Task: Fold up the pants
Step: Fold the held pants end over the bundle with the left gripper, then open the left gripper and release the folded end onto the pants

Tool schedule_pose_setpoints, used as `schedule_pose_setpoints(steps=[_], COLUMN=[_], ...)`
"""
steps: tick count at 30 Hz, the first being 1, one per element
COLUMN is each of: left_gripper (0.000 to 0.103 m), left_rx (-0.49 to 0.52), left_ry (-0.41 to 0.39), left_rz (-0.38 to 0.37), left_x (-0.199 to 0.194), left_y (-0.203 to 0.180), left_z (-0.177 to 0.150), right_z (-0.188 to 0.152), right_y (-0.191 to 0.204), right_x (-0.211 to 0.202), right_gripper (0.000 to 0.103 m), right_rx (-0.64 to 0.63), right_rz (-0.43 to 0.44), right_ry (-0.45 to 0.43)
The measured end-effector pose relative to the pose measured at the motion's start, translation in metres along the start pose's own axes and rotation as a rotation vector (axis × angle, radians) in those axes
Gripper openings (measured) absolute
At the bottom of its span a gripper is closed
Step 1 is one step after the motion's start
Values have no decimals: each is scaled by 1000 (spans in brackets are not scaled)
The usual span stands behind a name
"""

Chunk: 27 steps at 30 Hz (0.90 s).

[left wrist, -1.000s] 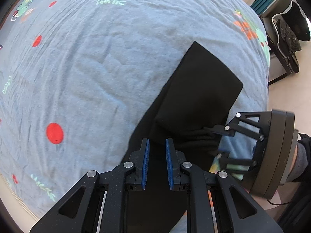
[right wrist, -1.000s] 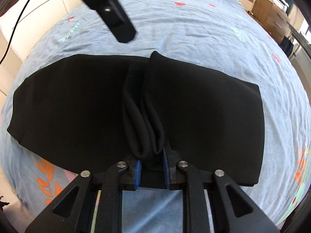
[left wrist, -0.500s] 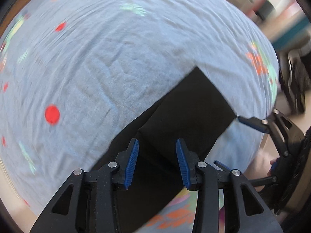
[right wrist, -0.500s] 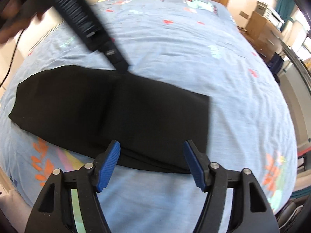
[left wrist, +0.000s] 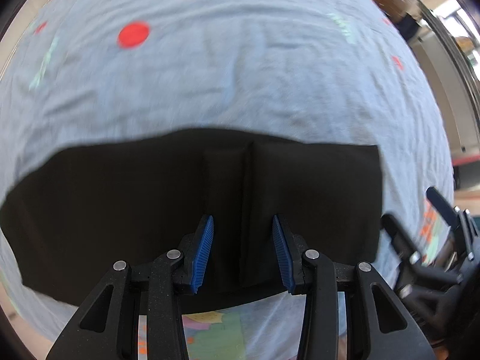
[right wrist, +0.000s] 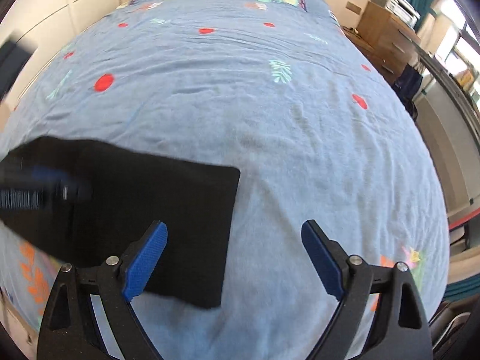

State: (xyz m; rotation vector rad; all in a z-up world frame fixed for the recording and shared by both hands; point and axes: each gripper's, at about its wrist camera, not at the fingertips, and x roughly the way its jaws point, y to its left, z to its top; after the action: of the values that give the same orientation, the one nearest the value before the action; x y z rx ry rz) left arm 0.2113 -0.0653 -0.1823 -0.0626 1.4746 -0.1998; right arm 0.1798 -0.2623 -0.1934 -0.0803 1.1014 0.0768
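The pants (left wrist: 135, 210) lie flat on the bed (left wrist: 240, 75) as a black, roughly rectangular slab, so at least one fold looks done: in the left wrist view a raised doubled ridge (left wrist: 228, 210) runs from 12 to 6 o'clock through the middle of the cloth, with layers lying flat on either side of it. Whether the bundle is meant to be halved again I cannot tell; as I judge it, what remains is at most one more fold and some smoothing, since the outline is already tidy and the right-hand edge is straight. The left hand-held gripper (left wrist: 243, 252) points steeply down over the near edge of the pants, its blue pads a narrow way apart, having just been opening; the ridge stands between them but neither pad presses on it, so nothing is gripped. Most of the cloth spreads from that gripper toward 9 o'clock and 3 o'clock, and the patterned sheet shows below it at 6 o'clock. The right hand-held gripper (right wrist: 234, 258) stands at its widest, having just let go and opened, and holds nothing. In its view the pants (right wrist: 156, 210) sit off toward 9 o'clock, with their straight end just inside the left pad and bare bed under the rest of the gap. A blurred dark shape at 9 o'clock in that view is probably the other gripper.
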Motion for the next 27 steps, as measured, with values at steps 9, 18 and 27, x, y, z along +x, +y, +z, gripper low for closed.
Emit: schedule_pose_setpoints(steps=[9, 18, 27], left_gripper=[59, 59, 67], left_rx=[-62, -123, -304], left_ry=[-39, -55, -115], left_rz=[11, -80, -61], left_x=[28, 3, -43], left_y=[17, 39, 125], left_z=[-5, -10, -43], right_z=[3, 11, 25], right_y=[13, 19, 93], right_x=[46, 38, -19], right_gripper=[103, 103, 103], right_rx=[-8, -85, -580], right_rz=[-22, 37, 258], right_ry=[64, -2, -214])
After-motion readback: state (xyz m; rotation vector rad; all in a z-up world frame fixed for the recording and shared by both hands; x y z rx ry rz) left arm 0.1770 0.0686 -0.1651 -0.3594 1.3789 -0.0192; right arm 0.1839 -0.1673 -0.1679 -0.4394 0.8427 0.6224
